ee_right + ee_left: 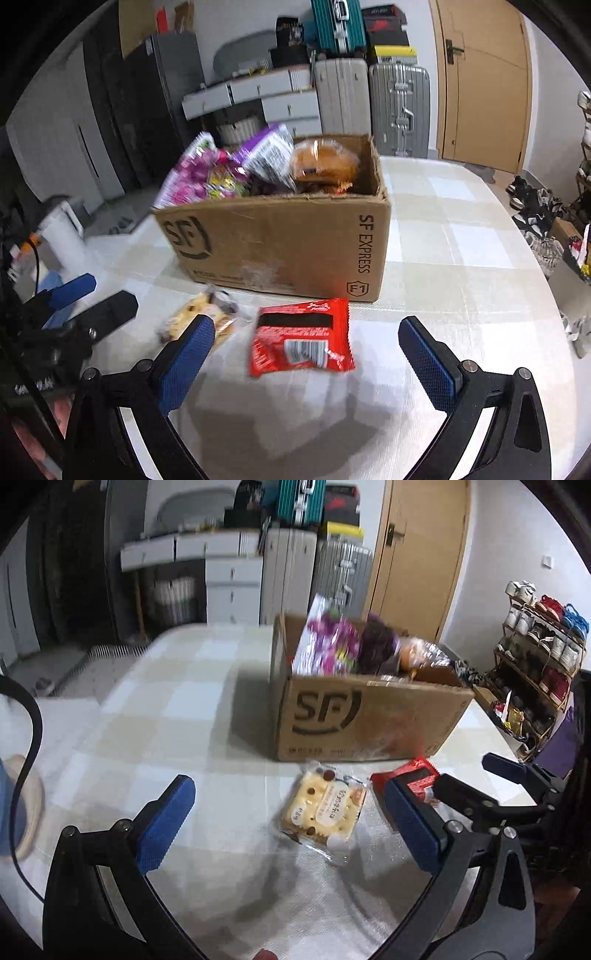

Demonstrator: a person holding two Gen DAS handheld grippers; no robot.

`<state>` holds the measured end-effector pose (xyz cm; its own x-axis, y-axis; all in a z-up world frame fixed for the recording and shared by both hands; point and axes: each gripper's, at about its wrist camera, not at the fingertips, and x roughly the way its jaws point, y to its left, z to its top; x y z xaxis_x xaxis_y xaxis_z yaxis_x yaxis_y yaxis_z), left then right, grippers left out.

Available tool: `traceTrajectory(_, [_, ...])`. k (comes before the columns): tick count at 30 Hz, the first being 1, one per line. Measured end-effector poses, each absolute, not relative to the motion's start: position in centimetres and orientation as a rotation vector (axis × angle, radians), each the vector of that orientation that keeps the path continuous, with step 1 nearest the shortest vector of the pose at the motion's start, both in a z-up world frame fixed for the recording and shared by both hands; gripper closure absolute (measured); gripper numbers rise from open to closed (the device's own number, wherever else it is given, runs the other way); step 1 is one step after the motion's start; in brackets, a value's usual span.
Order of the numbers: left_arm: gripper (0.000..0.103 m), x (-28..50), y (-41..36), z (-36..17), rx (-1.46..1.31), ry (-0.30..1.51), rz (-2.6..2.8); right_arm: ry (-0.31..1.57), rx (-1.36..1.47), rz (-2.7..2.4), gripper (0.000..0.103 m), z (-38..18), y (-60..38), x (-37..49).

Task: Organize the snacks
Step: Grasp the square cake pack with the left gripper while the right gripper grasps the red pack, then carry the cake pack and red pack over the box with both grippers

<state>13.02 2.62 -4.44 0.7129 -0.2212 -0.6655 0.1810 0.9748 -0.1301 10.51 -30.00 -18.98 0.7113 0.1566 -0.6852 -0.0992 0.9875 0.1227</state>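
Left wrist view: the left gripper (pixel 291 812) hangs over the checked table (pixel 177 701) with its jaws wide apart and nothing between the blue pads. A yellow cracker pack (pixel 323 808) lies flat on the cloth inside that gap, nearer the right pad and touching neither. Just beside it to the right lies a red packet (pixel 413 775), partly hidden by the right pad. Behind both stands a cardboard box (pixel 369 720), open-topped and stuffed with bags, a purple one (pixel 332 646) tallest. At the far right edge the right gripper (pixel 476 775) shows, also spread.

Right wrist view: the left gripper's fingers (pixel 74 288) show at the left. The cracker pack (pixel 201 319) lies partly behind the near left pad. The right gripper (pixel 310 339) is likewise open and empty, the red packet (pixel 301 338) flat between its pads, clear of both. The box (pixel 280 243) sits just beyond.
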Motion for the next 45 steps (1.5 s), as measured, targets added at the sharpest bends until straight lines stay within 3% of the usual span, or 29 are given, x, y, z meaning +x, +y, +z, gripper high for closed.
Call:
traceTrajectory(5, [0.001, 14.9, 3.0, -5.2, -0.099, 0.777, -0.235, 0.895, 0.064, 0.151, 0.002, -21.4, -29.2, 13.6])
traceTrajectory(7, [0.001, 15.1, 3.5, -5.4, -0.120, 0.779, -0.231, 0.939, 0.044, 0.144, 0.010, -22.5, -28.9, 14.5])
traceTrajectory(8, [0.001, 15.3, 3.7, -5.4, -0.124, 0.782, -0.232, 0.961, 0.043, 0.148, 0.024, -23.0, -28.8, 15.0])
traceTrajectory(15, [0.001, 16.0, 3.1, -7.1, -0.074, 0.834, -0.235, 0.964, -0.057, 0.155, 0.051, -23.5, -27.0, 15.6])
traceTrajectory(31, [0.001, 18.2, 0.0, -10.1, -0.002, 0.937, -0.242, 0.883, 0.167, 0.194, 0.053, -19.1, -32.5, 8.1])
traceTrajectory(35, [0.003, 19.4, -1.2, -11.9, 0.088, 1.039, -0.198, 0.871, 0.184, 0.209, 0.053, -18.9, -32.3, 6.4])
traceTrajectory(43, [0.044, 19.4, -1.1, -11.0, 0.041, 1.025, -0.236, 0.881, 0.196, 0.237, 0.053, -19.7, -32.2, 5.4])
traceTrajectory(45, [0.046, 19.1, -1.1, -11.0, 0.058, 1.024, -0.244, 0.879, 0.197, 0.236, 0.053, -19.8, -32.3, 5.3])
